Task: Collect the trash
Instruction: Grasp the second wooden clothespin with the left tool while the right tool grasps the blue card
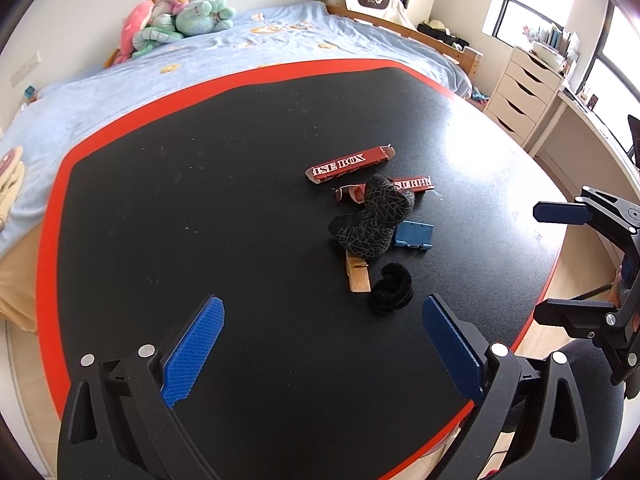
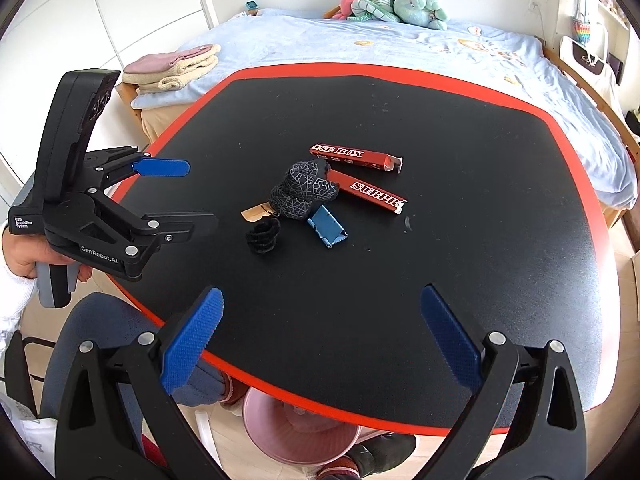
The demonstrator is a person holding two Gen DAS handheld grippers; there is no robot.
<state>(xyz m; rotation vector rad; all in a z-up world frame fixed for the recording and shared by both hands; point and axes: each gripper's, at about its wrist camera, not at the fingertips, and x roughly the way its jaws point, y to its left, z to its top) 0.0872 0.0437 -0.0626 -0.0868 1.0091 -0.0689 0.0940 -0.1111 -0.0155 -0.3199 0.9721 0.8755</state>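
The desk [image 2: 500, 200] has a black top with a red band along its edge, and the trash lies in one small group near its middle. Two long red boxes lie there: one red box [image 1: 347, 165] is farther toward the bed [image 1: 240, 64], and the second red box [image 2: 370, 193] lies just beside it, with one end under a black patterned glove [image 2: 302, 194]. A blue wrapper [image 2: 327, 230] touches the near side of the glove. A black scrunchie [image 2: 263, 236] lies near the wrapper, and a wooden clothespin [image 1: 357, 276] lies between the scrunchie and the glove, partly hidden by the glove.

Around this group the black surface is free on all sides, widest toward the bed and toward the left edge of the desk.

The left hand-held gripper [image 1: 323, 344] hangs above the near part of the desk with its blue fingers [image 1: 195, 350] spread wide, and it holds nothing. The right hand-held gripper [image 2: 322, 334] is also spread wide and empty, above the near red edge. In the right wrist view a hand [image 2: 20, 256] holds the left one over the left edge of the desk. Under the near edge a pink bin [image 2: 296, 436] stands on the floor, beside a dark chair seat [image 2: 96, 320].
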